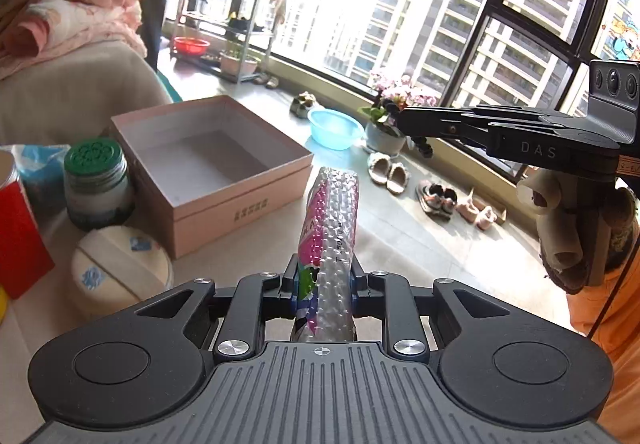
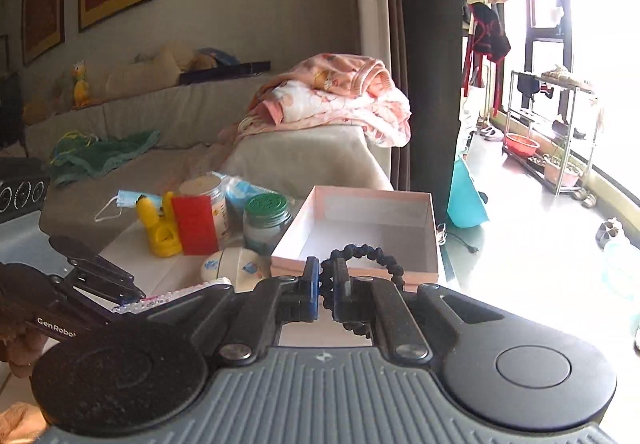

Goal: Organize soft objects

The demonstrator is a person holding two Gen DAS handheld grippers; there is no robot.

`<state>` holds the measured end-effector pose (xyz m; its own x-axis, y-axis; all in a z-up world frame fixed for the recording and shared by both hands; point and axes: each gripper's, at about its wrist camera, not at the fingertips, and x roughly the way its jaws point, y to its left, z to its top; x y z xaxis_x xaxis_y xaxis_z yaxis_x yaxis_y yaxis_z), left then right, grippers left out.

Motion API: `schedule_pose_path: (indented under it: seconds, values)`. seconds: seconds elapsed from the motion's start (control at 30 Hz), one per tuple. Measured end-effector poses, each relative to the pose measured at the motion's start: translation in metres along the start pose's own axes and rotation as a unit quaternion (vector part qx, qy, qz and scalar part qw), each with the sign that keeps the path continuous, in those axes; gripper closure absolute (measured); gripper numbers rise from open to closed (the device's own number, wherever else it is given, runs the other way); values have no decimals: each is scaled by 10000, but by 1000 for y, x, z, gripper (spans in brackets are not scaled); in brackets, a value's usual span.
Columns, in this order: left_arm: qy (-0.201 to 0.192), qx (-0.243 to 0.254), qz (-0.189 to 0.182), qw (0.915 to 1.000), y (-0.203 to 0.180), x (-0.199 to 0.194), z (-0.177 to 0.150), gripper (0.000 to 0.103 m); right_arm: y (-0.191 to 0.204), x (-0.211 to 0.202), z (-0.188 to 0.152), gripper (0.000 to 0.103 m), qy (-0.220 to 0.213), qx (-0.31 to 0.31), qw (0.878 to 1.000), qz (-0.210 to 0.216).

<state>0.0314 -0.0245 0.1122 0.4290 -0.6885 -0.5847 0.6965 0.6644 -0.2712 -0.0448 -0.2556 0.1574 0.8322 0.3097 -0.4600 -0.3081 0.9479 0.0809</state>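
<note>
Beside the open pink box (image 1: 208, 160), the left gripper (image 1: 322, 284) is clenching a bubble-wrap packet (image 1: 330, 228) while the right gripper (image 2: 326, 294) is pinching what looks like a black beaded string (image 2: 370, 254).

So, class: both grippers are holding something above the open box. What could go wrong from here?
1. The left gripper pinches only the near end of the bubble-wrap roll; the long free end could sag or slip.
2. The right gripper holds the black bead loop at one spot, so it may swing and snag the box rim.
3. Jars crowd the box; a low approach might knock them.
</note>
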Motion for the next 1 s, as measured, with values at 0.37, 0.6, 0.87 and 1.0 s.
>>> schedule_pose_path:
  seconds: [0.37,0.6,0.87,1.0]
  values:
    - [260,-1249,839,9883,121,145,89,72,-65,117,117,74,35,603,9978,-284]
    - [-673,-715,945,9907,105,72,70,72,-71,137,75,50,319,584,9955,-674]
    - [-498,-755,1650,9821,97,-8,-35,72,-20,154,29,49,682,140,9968,-381]
    - [-414,-914,2236,9695,119,-39,-72,72,30,159,13,46,778,-321,9964,-18]
